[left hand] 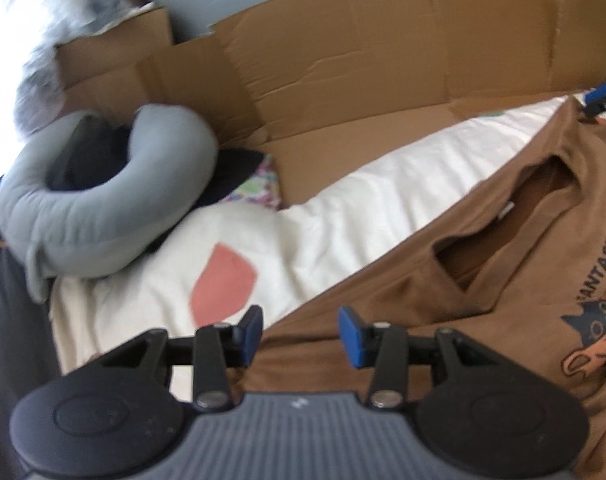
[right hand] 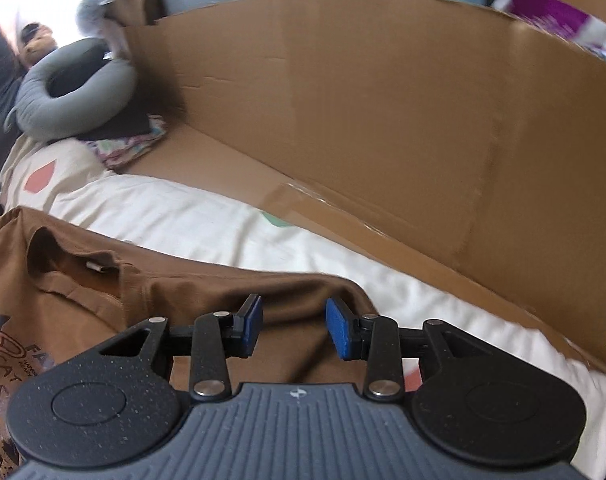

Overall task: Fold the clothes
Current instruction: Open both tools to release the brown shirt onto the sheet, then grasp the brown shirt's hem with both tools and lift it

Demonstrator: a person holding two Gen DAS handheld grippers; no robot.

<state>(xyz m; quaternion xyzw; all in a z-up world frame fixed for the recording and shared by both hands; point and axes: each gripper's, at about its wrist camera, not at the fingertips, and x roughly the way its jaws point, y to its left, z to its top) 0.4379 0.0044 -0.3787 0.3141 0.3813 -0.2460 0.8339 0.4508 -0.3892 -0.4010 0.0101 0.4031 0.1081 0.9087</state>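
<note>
- the bed's white sheet (left hand: pixel 343 208) with coloured patches carries everything; a cardboard wall (right hand: pixel 383 100) stands along its far side.
- the brown t-shirt (left hand: pixel 483 280) lies spread face up on the sheet, printed front showing, neckline (left hand: pixel 499 220) open, top edge toward the cardboard.
- a grey neck pillow (left hand: pixel 103 208) sits well apart at the far left, off the shirt.
- the left gripper (left hand: pixel 299 334) hangs above the shirt's shoulder edge, jaws apart, nothing between them.
- the right gripper (right hand: pixel 293 330) hovers over the other shoulder, jaws likewise apart and empty; the cloth below looks bunched.
- judgement: the shirt seems laid out only; no fold shows, so sleeves and body remain to be folded.
</note>
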